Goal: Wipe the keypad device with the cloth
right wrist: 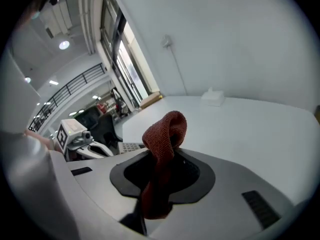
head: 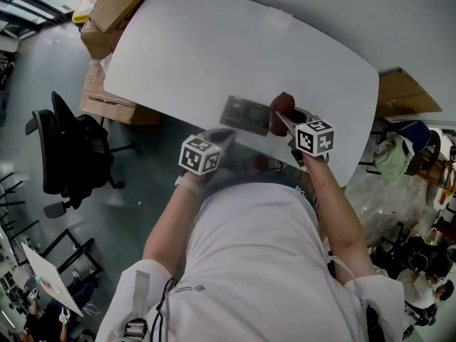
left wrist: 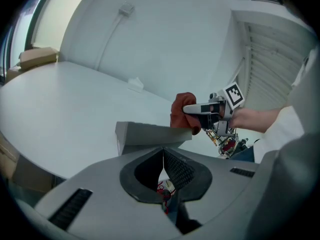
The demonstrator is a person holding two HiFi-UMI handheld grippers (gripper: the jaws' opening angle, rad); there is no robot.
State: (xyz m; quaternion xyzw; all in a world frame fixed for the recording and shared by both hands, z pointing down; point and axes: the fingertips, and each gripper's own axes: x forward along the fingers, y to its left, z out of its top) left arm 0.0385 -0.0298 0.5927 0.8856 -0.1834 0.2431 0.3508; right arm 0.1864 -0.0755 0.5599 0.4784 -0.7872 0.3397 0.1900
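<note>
The grey keypad device lies on the white table near its front edge. My right gripper is shut on a dark red cloth, which bunches up above the jaws, just right of the device. My left gripper is at the device's near left edge. In the left gripper view the pads meet in a thin line below the grey device, and I cannot tell if they pinch it. The right gripper and cloth show beyond it. The keypad shows left of the cloth.
A small white box sits far back on the table. Cardboard boxes are stacked by the table's left end, with a black office chair on the floor. More cardboard and clutter lie to the right.
</note>
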